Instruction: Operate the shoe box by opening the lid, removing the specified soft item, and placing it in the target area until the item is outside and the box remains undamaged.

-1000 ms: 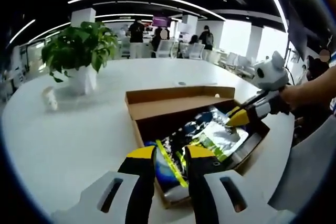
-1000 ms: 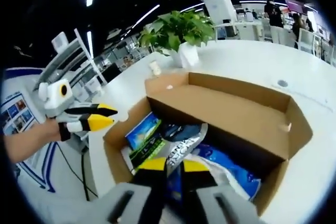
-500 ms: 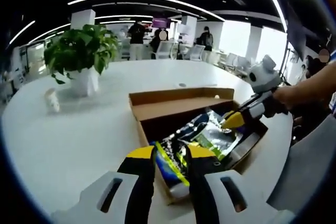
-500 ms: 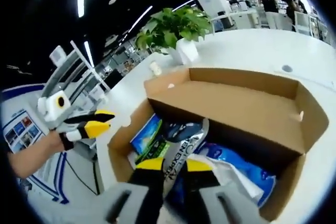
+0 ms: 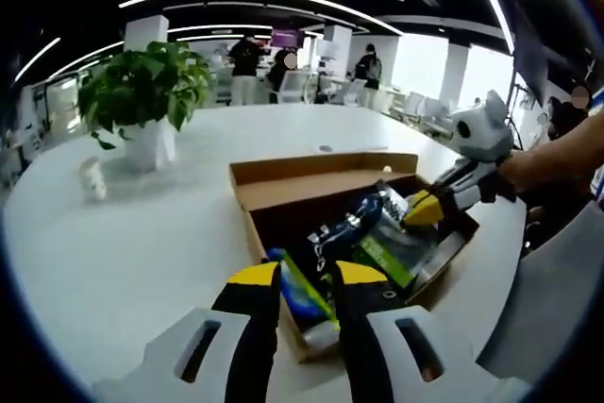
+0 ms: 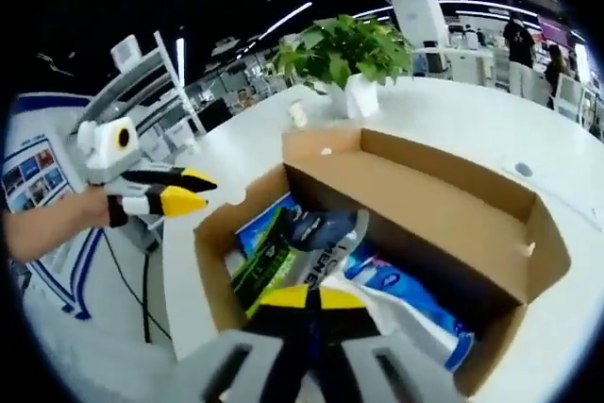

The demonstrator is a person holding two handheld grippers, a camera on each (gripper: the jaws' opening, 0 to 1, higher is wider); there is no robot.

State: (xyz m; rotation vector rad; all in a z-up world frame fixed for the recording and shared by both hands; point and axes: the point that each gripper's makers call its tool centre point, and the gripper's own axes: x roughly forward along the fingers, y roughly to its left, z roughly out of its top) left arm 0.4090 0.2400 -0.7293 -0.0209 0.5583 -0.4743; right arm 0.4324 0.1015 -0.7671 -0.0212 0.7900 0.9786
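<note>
Between the right gripper's [image 6: 309, 297] closed fingers, silver packet [image 6: 332, 266] above open box [image 6: 444, 209].

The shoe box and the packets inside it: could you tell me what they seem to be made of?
Shoe box: plain brown cardboard, matte, with raw cut edges. Packets: apparently glossy plastic or foil film, judging by the crinkles and printed, shiny surfaces.
</note>
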